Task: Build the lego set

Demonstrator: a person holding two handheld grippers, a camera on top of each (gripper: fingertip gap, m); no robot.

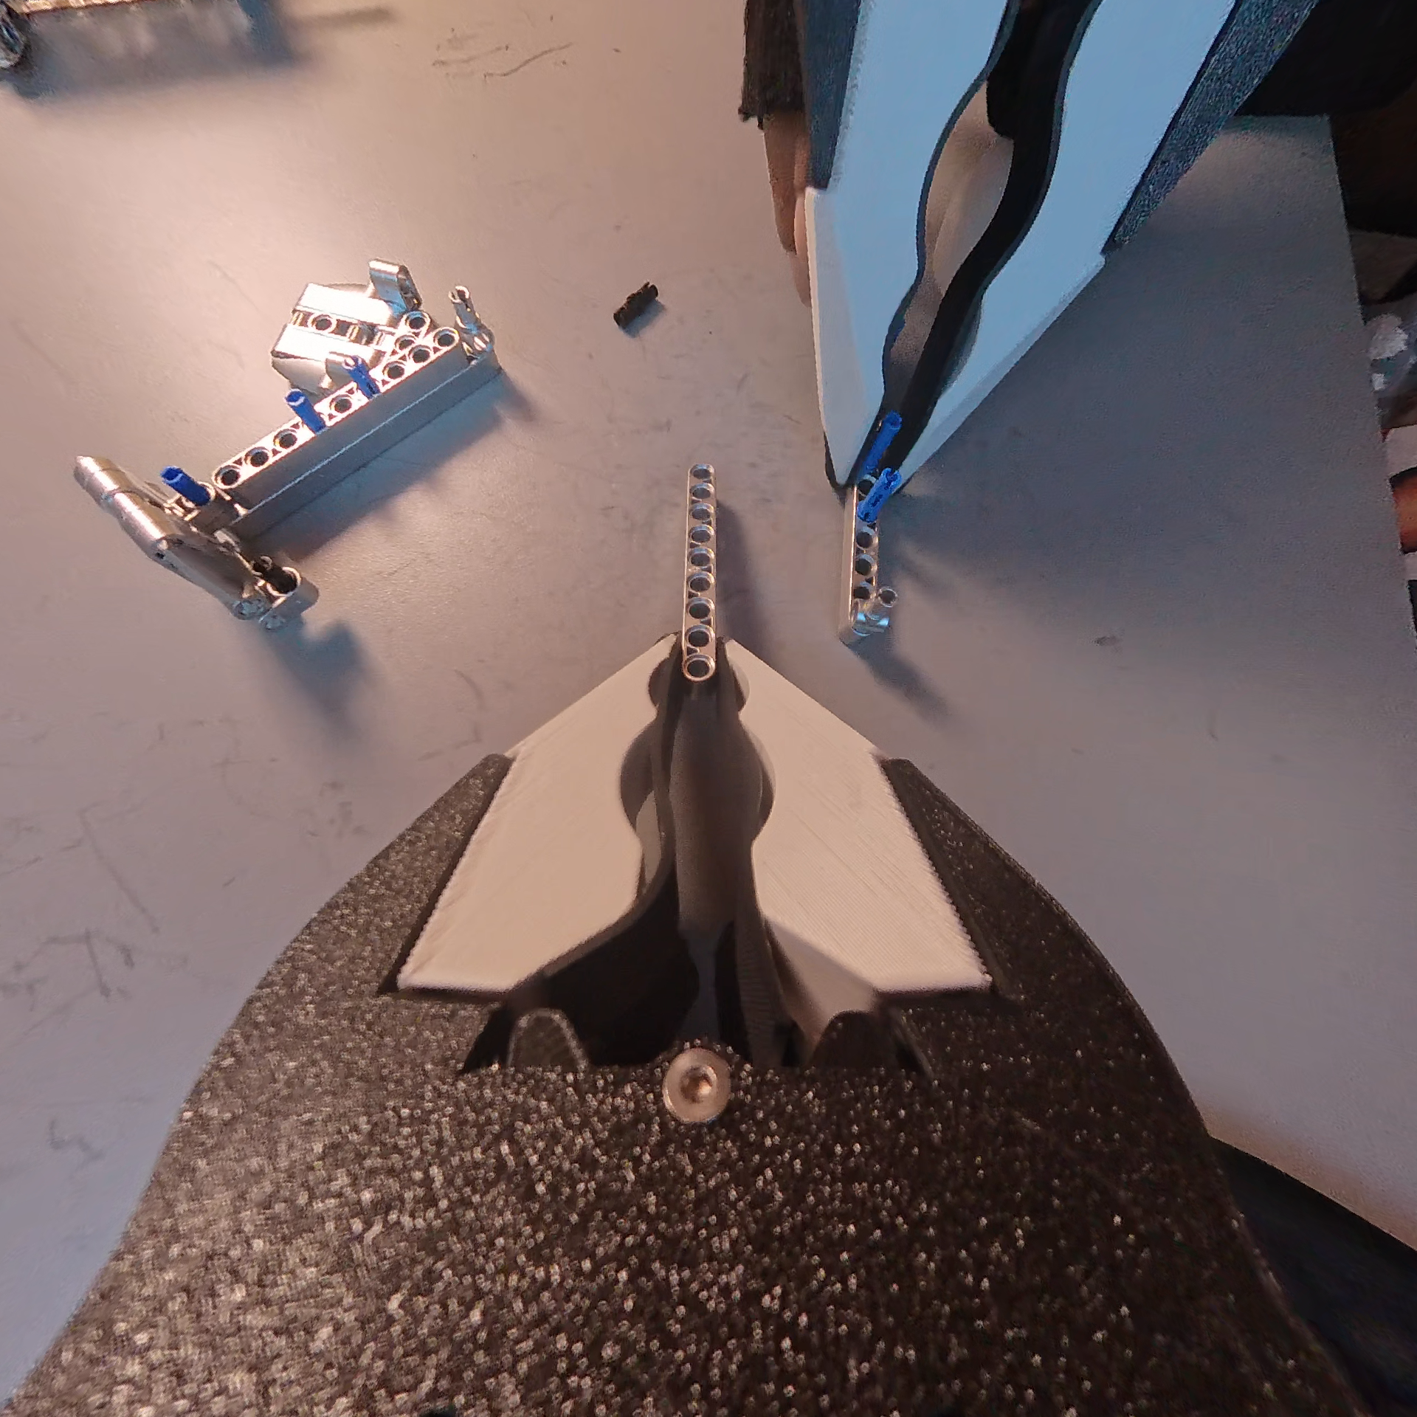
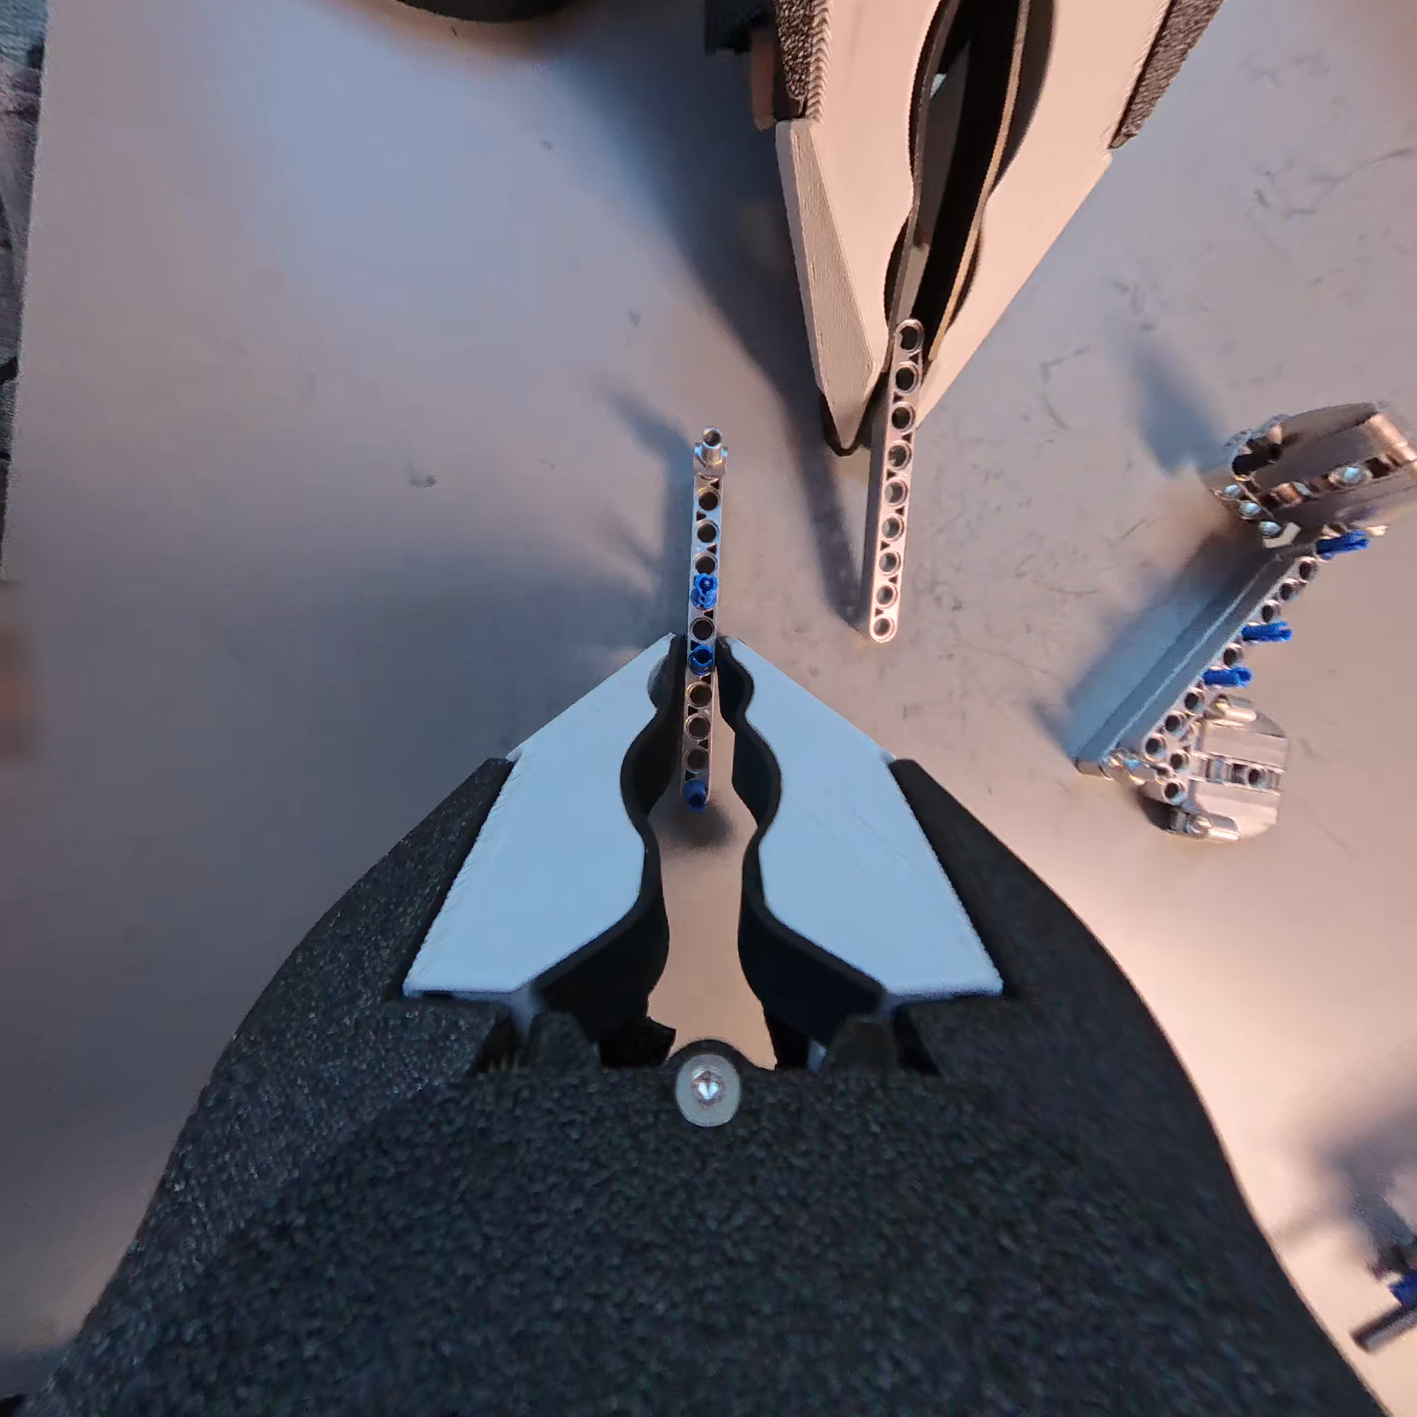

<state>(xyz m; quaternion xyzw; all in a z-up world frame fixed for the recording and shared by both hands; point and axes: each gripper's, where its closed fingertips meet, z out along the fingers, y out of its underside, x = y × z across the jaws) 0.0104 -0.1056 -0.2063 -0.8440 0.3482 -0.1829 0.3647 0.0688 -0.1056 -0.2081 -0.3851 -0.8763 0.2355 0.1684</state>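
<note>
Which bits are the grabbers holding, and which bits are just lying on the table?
Held:
- left gripper: plain grey holed beam
- right gripper: grey holed beam with blue pins

Lying about:
- grey built piece with blue pins
- small black pin
- all on the grey table
</note>
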